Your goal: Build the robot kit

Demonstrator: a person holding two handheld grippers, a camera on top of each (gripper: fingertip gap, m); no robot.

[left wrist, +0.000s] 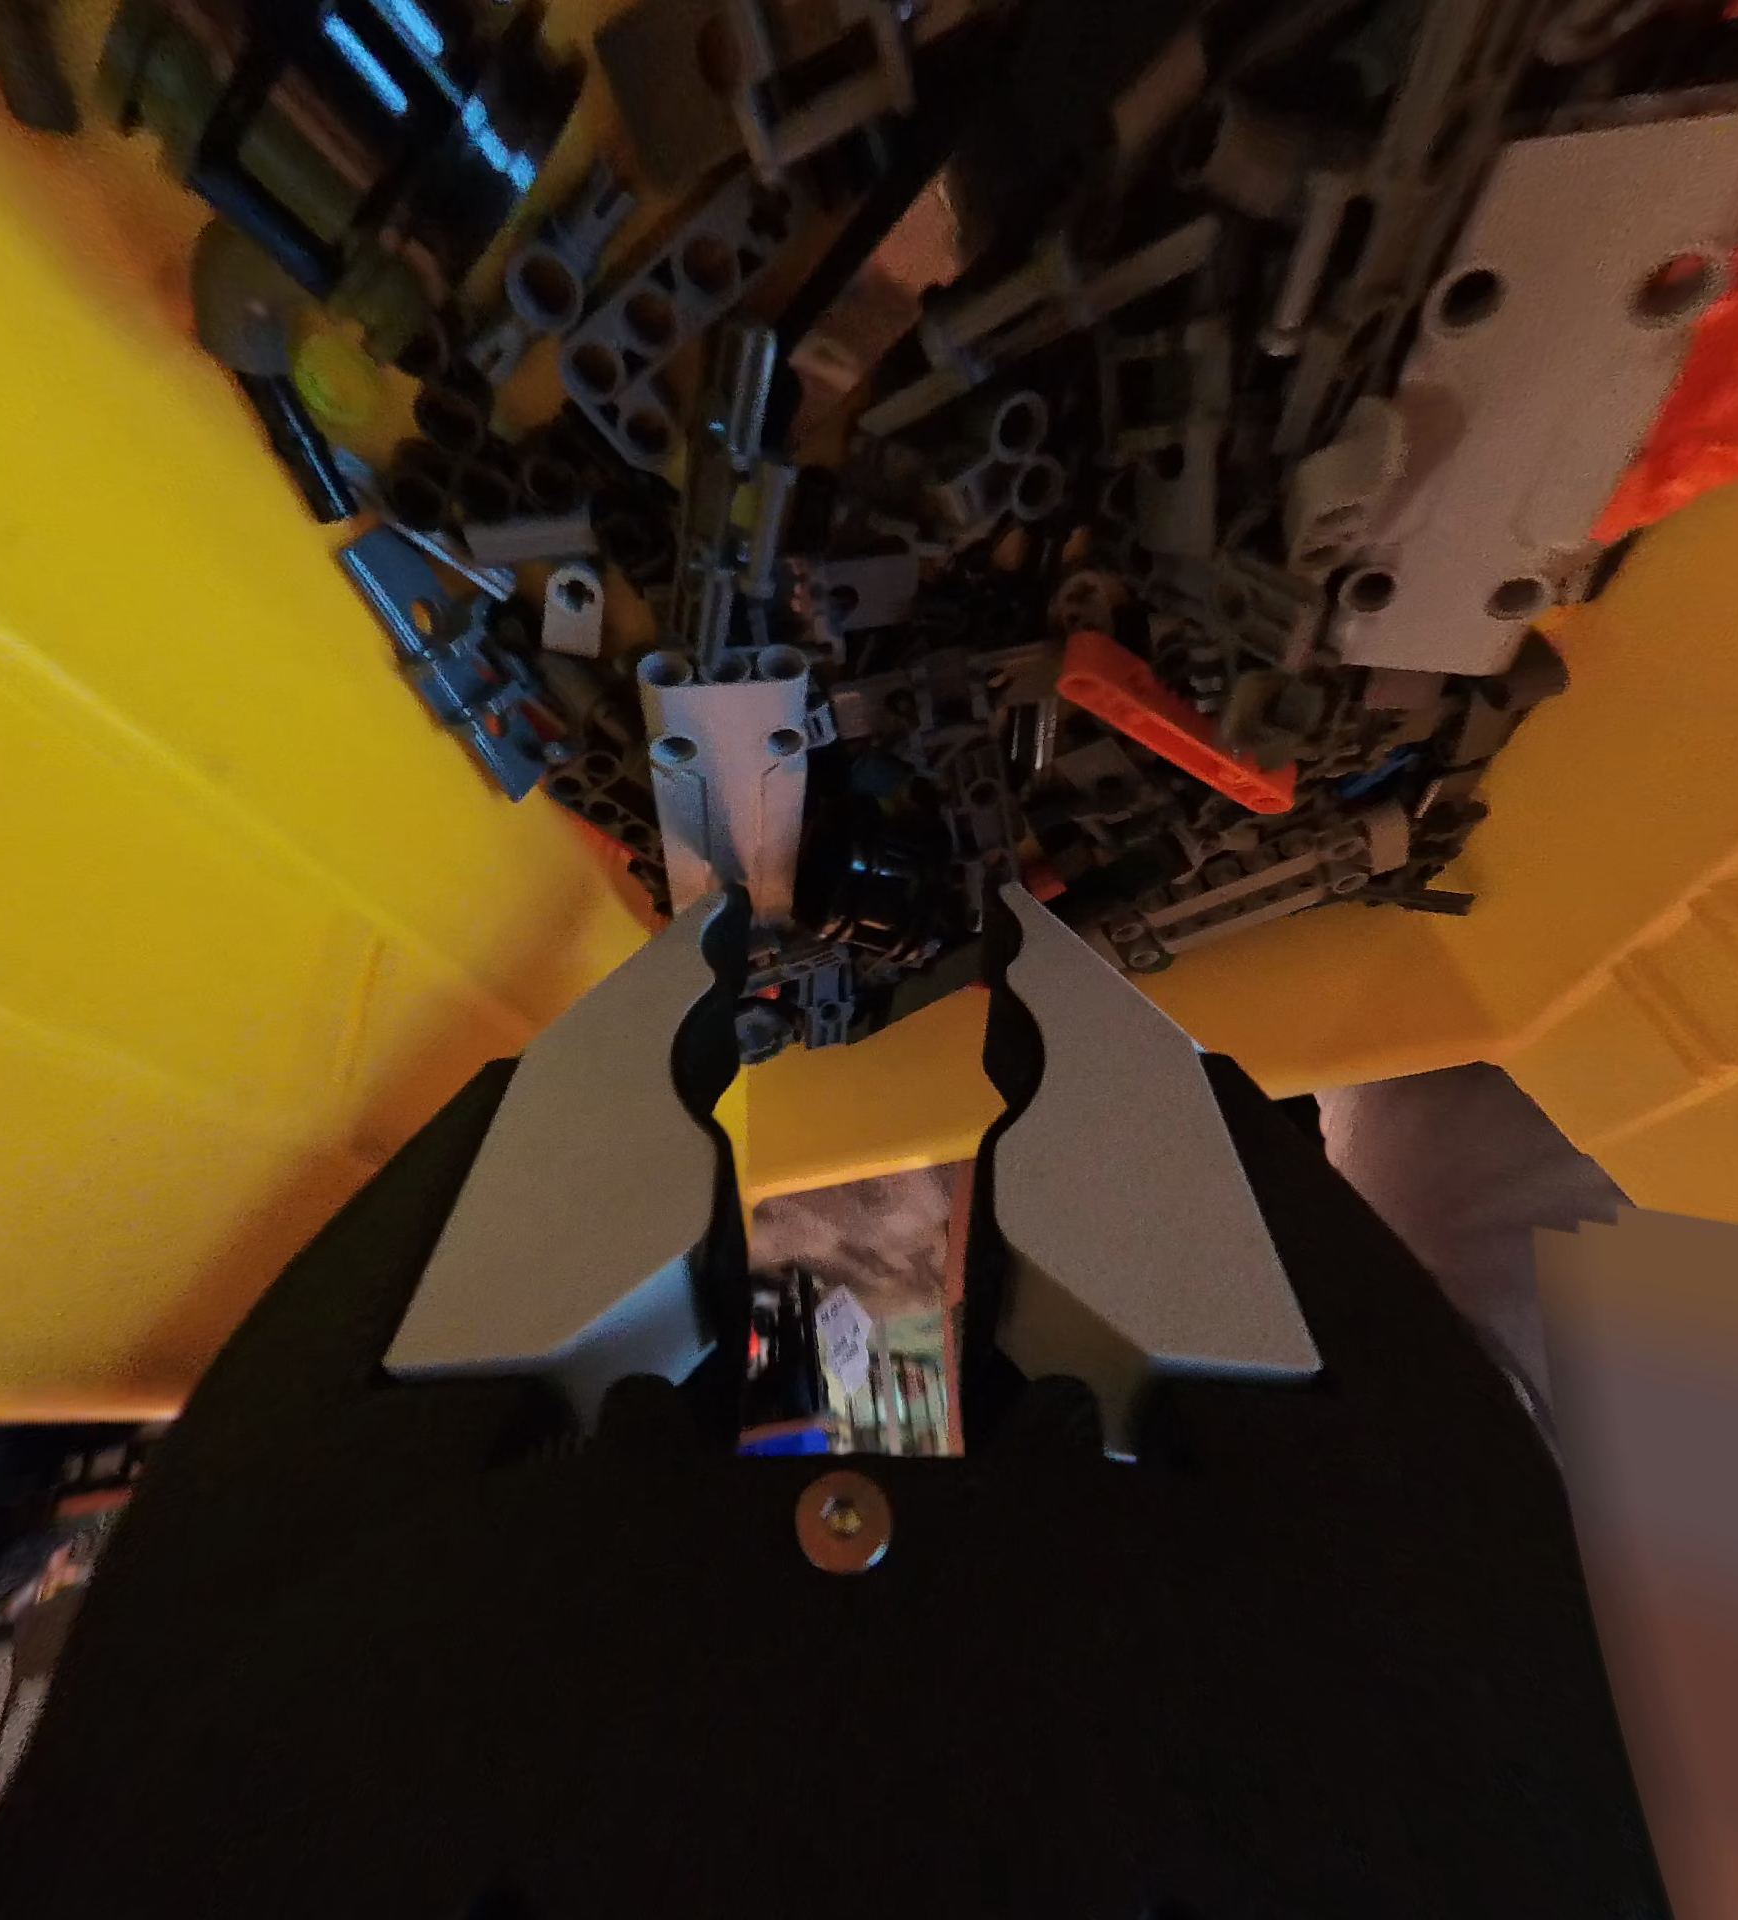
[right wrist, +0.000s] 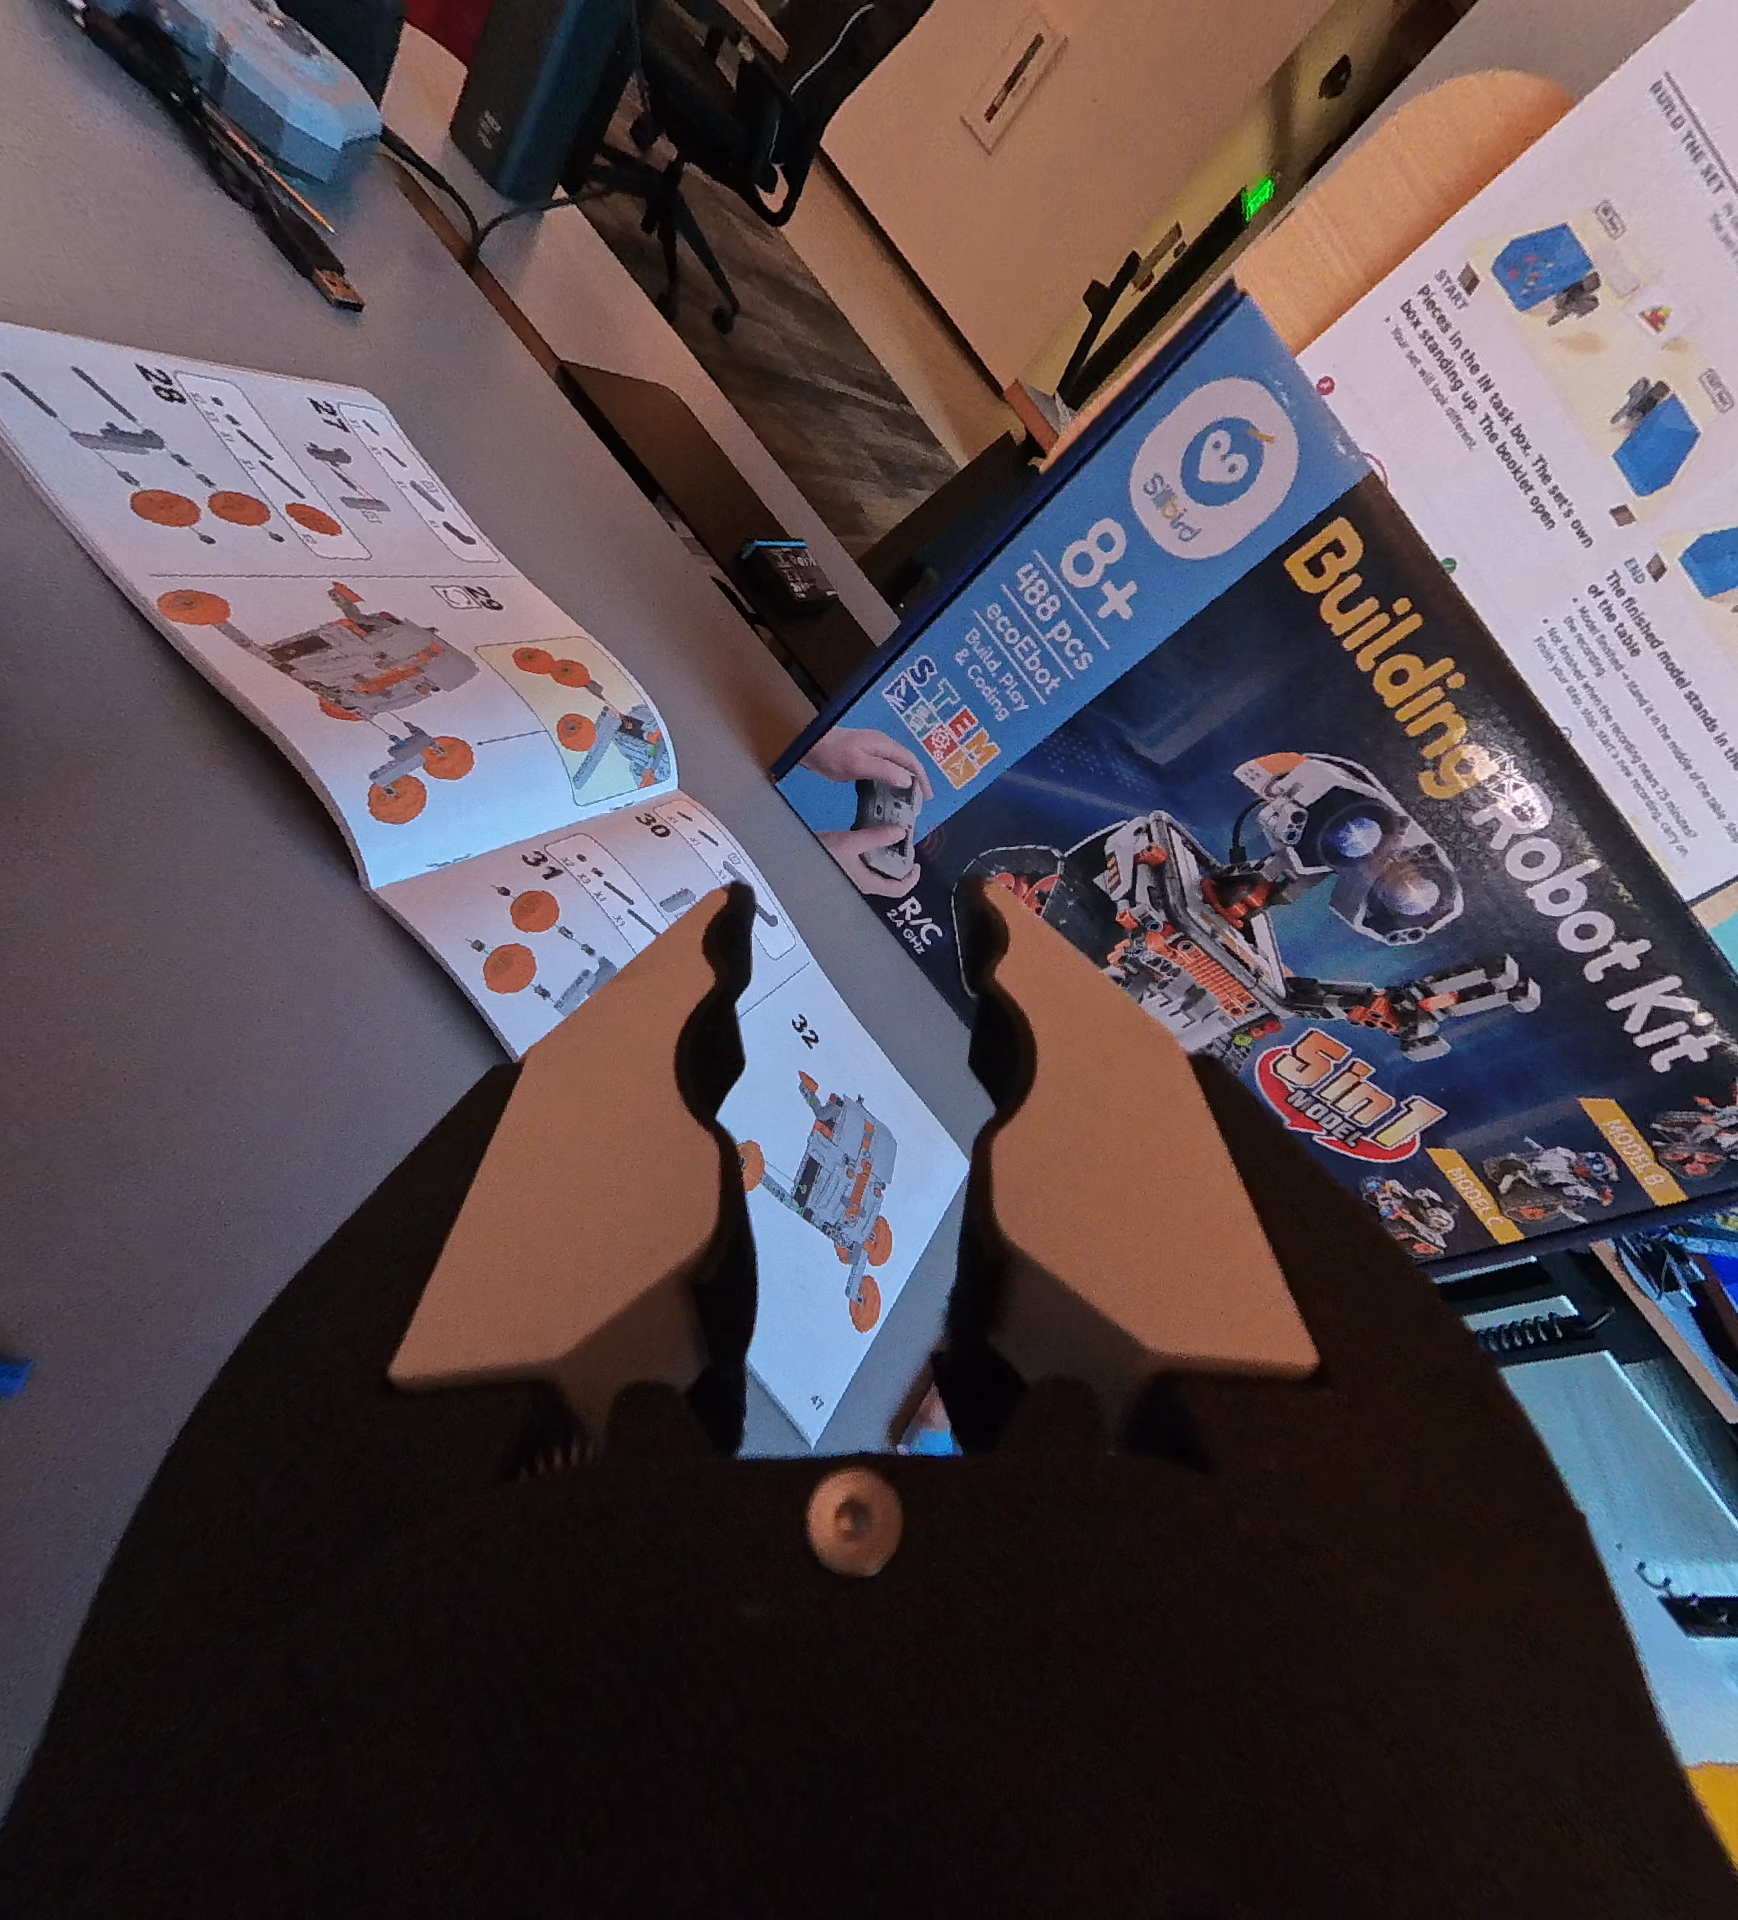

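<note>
I note my left gripper point(left wrist: 860, 914), spread and empty at frame centre over the yellow bin point(left wrist: 169, 831), risks snagging crowded bricks near the grey panel point(left wrist: 725, 779); my right gripper point(right wrist: 860, 914) hangs spread above the booklet point(right wrist: 345, 644).

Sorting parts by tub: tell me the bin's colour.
Yellow bin, clearest in the left wrist view.

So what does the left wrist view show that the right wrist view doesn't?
Only the left wrist view shows a yellow bin full of grey and black building pieces, with an orange beam among them; the left gripper hangs open at its edge. Only the right wrist view shows an open instruction booklet on a grey table and a blue kit box. Both show an open, empty gripper; the right gripper hangs above the booklet.
</note>
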